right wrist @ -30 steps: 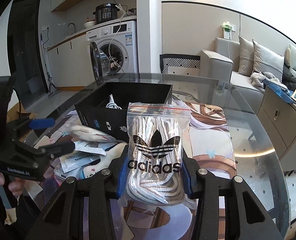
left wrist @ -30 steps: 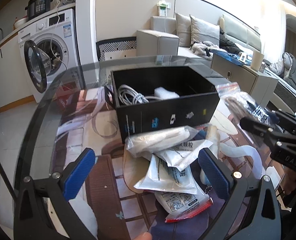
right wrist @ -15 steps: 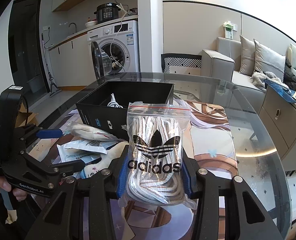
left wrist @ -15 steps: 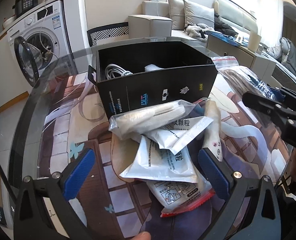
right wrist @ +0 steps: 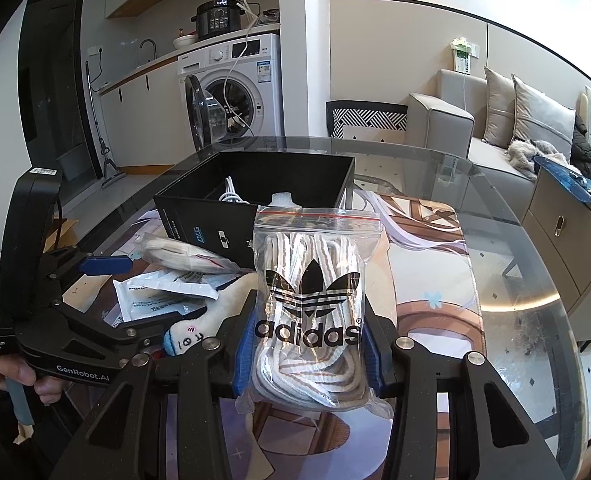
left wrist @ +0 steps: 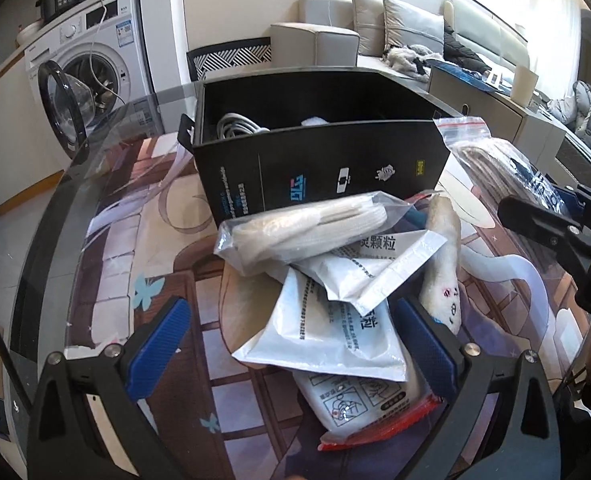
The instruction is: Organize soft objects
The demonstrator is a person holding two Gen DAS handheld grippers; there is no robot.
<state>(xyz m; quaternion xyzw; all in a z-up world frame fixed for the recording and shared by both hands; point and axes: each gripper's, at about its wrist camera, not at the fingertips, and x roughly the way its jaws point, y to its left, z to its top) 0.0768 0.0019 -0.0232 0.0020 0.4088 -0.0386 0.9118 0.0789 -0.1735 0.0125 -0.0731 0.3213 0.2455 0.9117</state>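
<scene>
The table (right wrist: 515,264) is glass, rounded, with its rim close on the left and clear surface to the right of the box (left wrist: 319,168). The box is open-topped and part filled; free room remains at its right side.

The right hand-held gripper (right wrist: 307,354) is clamped on the lace bag (right wrist: 315,280), held upright before the box. Risk: the slick film may slip through the pads.

The left hand-held gripper (left wrist: 291,344) is wide apart and closing over the pouches (left wrist: 335,320), not pressing them. Risk: overlapped pouches may lift together, or slide off the pile.
</scene>
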